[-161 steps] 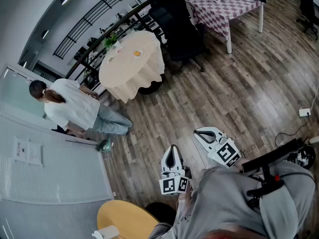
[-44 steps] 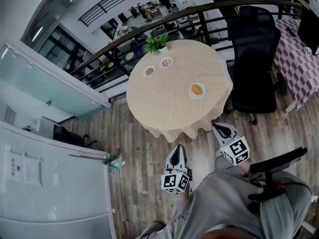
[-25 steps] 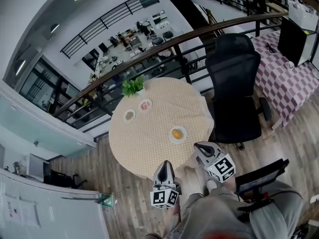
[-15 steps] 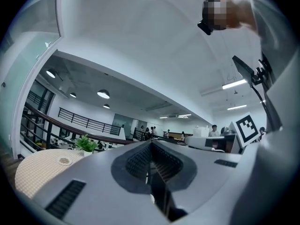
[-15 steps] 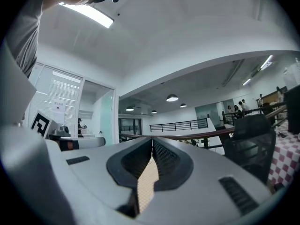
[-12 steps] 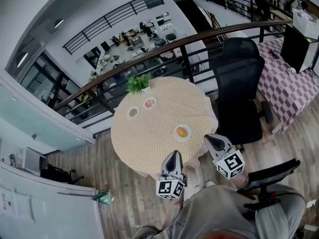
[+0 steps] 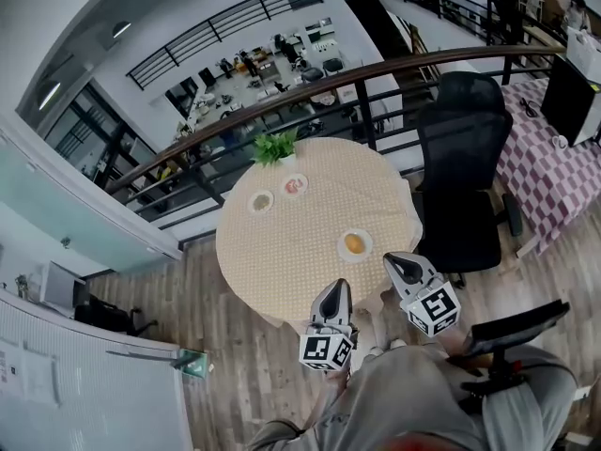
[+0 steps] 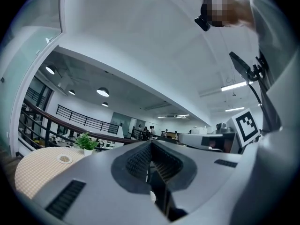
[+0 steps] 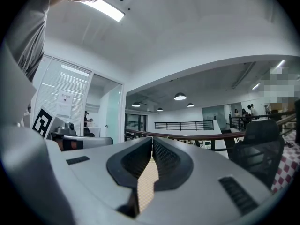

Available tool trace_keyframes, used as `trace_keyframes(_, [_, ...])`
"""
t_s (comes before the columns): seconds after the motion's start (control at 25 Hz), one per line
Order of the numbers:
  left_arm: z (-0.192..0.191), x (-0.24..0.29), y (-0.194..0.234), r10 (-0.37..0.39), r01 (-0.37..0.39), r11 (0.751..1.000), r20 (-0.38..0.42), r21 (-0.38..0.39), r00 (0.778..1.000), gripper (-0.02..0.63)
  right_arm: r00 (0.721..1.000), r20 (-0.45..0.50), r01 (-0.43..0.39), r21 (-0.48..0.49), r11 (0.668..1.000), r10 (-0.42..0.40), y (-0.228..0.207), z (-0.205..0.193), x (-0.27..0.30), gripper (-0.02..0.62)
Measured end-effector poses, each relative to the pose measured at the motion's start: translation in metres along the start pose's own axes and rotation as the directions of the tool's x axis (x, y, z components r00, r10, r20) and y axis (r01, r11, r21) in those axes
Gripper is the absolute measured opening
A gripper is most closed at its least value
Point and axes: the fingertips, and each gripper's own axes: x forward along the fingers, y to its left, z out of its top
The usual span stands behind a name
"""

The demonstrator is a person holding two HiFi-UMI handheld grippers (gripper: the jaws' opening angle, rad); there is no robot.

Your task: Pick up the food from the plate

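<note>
Facing a round white plate [image 7: 342, 246] of orange food [image 7: 354, 243] toward the beige-clothed table's [image 7: 282, 252] near right edge, we hold left gripper [image 7: 335, 287] and right gripper [image 7: 391, 260] closed, empty.

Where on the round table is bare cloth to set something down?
Bare: the tablecloth's near-left part, between the small dishes and the front edge, and its right side beyond the plate of food. Crowded: the far edge, with plant and both dishes.

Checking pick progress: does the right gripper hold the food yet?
No: the right gripper is shut and empty, and the orange food lies on its plate.
</note>
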Motion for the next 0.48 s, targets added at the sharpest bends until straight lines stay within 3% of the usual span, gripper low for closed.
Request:
trace_keyframes(0.32, [0.018, -0.009, 0.032, 0.046, -0.048, 0.998, 0.056, 0.032, 0.997, 0.011, 0.999, -0.024, -0.023, -0.014, 1.000, 0.022, 0.023, -0.007, 0.022, 0.017])
trace_keyframes(0.36, [0.019, -0.011, 0.035, 0.050, -0.052, 0.998, 0.059, 0.031, 0.997, 0.011, 0.999, -0.047, -0.008, -0.010, 1.000, 0.008, 0.023, -0.012, 0.027, 0.074])
trace_keyframes(0.4, [0.019, -0.012, 0.038, 0.053, -0.055, 0.998, 0.059, 0.029, 0.997, 0.011, 0.996, -0.083, 0.012, -0.003, 1.000, -0.013, 0.022, -0.019, 0.033, 0.270])
trace_keyframes(0.48, [0.020, -0.014, 0.041, 0.057, -0.058, 0.998, 0.057, 0.021, 0.997, 0.011, 0.989, -0.142, 0.044, 0.000, 0.999, -0.043, 0.020, -0.029, 0.041, 0.321])
